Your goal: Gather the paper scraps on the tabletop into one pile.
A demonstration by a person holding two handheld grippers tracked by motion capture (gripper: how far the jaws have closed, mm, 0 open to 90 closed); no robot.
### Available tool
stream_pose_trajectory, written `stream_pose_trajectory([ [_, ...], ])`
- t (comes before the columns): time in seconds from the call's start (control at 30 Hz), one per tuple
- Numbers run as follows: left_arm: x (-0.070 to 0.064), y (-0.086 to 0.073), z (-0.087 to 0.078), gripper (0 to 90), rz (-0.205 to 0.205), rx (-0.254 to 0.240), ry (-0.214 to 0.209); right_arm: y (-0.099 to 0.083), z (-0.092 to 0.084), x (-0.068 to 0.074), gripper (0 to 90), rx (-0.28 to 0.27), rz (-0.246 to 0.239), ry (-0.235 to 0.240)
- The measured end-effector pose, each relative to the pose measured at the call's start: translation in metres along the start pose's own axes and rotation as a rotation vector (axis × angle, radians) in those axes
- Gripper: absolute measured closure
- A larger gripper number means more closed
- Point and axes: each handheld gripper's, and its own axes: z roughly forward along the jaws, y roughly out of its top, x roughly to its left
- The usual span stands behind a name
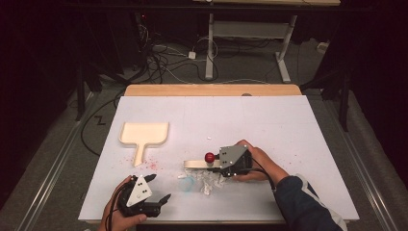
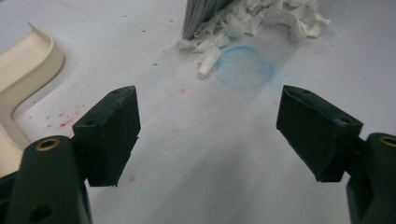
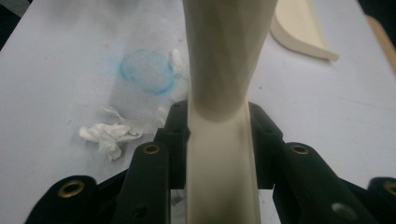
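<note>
**Inspector:** Start with the brush (image 3: 224,70).

**Assistant:** Cream handle, clenched between the jaws of the right gripper (image 3: 219,135); the pads press on both its sides. In the high view the handle lies low over the white table (image 1: 288,120), right of centre towards the near edge, pointing left, with a red knob (image 1: 210,157) against it just ahead of the gripper. Grey bristles (image 2: 201,16) show in the left gripper view, standing on the table.

**Inspector:** What lies around it?

**Assistant:** Scraps of white paper (image 1: 209,182) are heaped just near of the brush, touching the bristles. A blue ring mark (image 2: 243,67) is on the table at the left edge of the heap.

**Inspector:** The dustpan?

**Assistant:** The cream dustpan (image 1: 143,134) lies flat at left centre, well apart from the scraps, handle towards the near edge. Red specks (image 1: 153,159) are scattered around that handle.

**Inspector:** And the other tool?

**Assistant:** The left gripper (image 2: 208,135) is at the near left edge, jaws spread wide with nothing between them, aimed towards the ring mark and the scraps.
</note>
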Motion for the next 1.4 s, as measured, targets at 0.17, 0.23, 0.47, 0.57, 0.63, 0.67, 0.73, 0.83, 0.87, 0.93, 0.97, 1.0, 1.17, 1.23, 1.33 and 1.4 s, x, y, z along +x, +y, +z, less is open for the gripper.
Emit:
stream_pose_trajectory([
  [0.17, -0.001, 0.001, 0.001, 20.5, 0.014, 0.009, -0.001, 0.001, -0.013, -0.001, 67.9, -0.009, 0.040, -0.111],
  [0.23, -0.002, 0.001, 0.003, 20.5, 0.029, 0.025, -0.001, -0.001, -0.023, -0.003, 67.9, -0.016, 0.055, -0.158],
  [0.47, -0.005, 0.003, 0.008, 20.4, 0.074, 0.053, -0.003, -0.012, -0.056, -0.017, 67.8, -0.085, 0.193, -0.260],
  [0.57, -0.004, 0.003, 0.007, 20.4, 0.072, 0.045, -0.003, -0.020, -0.060, -0.027, 67.9, -0.071, 0.266, -0.316],
  [0.63, -0.003, 0.003, 0.008, 20.4, 0.068, 0.046, -0.002, -0.025, -0.058, -0.034, 67.9, -0.045, 0.311, -0.336],
  [0.67, -0.003, 0.003, 0.007, 20.4, 0.069, 0.046, -0.002, -0.028, -0.055, -0.038, 67.9, -0.026, 0.328, -0.347],
  [0.73, -0.003, 0.004, 0.008, 20.4, 0.067, 0.043, -0.004, -0.032, -0.047, -0.045, 67.9, 0.015, 0.342, -0.368],
  [0.83, -0.004, 0.005, 0.008, 20.4, 0.072, 0.041, -0.002, -0.038, -0.031, -0.054, 67.9, 0.086, 0.343, -0.413],
  [0.87, -0.004, 0.005, 0.007, 20.4, 0.073, 0.039, -0.002, -0.041, -0.024, -0.056, 67.9, 0.104, 0.347, -0.423],
  [0.93, -0.004, 0.004, 0.008, 20.4, 0.069, 0.038, -0.004, -0.044, -0.010, -0.060, 67.9, 0.138, 0.341, -0.454],
  [0.97, -0.003, 0.004, 0.008, 20.4, 0.069, 0.040, -0.005, -0.046, -0.003, -0.061, 67.9, 0.155, 0.332, -0.454],
  [1.0, -0.003, 0.004, 0.008, 20.4, 0.068, 0.040, -0.006, -0.046, 0.001, -0.061, 67.9, 0.146, 0.328, -0.459],
  [1.17, -0.004, 0.003, 0.007, 20.4, 0.067, 0.037, -0.009, -0.032, 0.020, -0.051, 67.6, 0.136, 0.268, -0.364],
  [1.23, -0.004, 0.003, 0.006, 20.4, 0.070, 0.040, -0.010, -0.028, 0.023, -0.044, 67.5, 0.145, 0.234, -0.338],
  [1.33, -0.005, 0.002, 0.006, 20.4, 0.071, 0.041, -0.010, -0.026, 0.018, -0.029, 67.2, 0.135, 0.184, -0.281],
  [1.4, -0.005, 0.003, 0.006, 20.4, 0.071, 0.042, -0.011, -0.026, 0.008, -0.018, 67.2, 0.112, 0.167, -0.227],
])
